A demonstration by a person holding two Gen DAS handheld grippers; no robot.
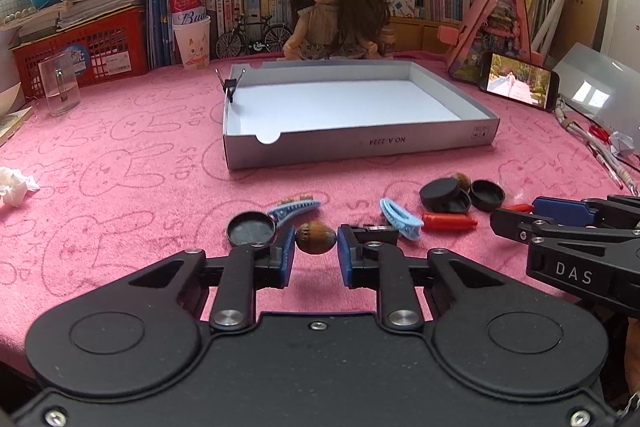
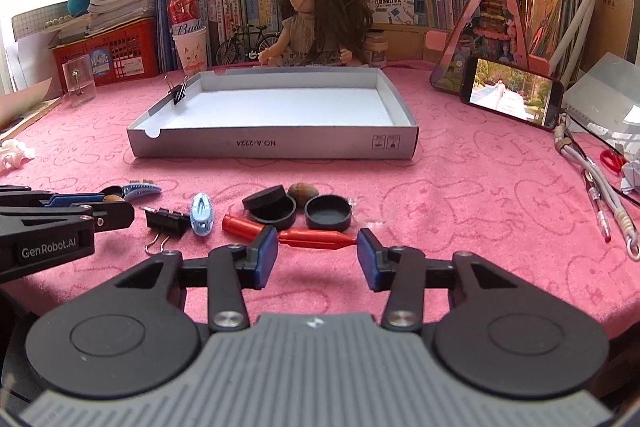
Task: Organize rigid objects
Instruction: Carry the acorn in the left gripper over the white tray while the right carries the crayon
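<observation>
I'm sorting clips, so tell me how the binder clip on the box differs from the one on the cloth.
The binder clip on the box is clamped on the tray's left wall and stands upright, with its wire handles raised. The binder clip on the cloth lies flat among the loose items, gripping nothing, with its handles pointing toward the camera. It also looks larger, though it is nearer. Both are black with silver wire handles.

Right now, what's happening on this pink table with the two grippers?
A person is sorting small items with a gripper in each hand. The left gripper is shut on a brown nut. The right gripper has its pads against the ends of a red pen-like piece. Both are low over the pink cloth. The grey box behind holds nothing yet, with only a black binder clip on its wall. Black caps and blue hair clips lie loose.
</observation>
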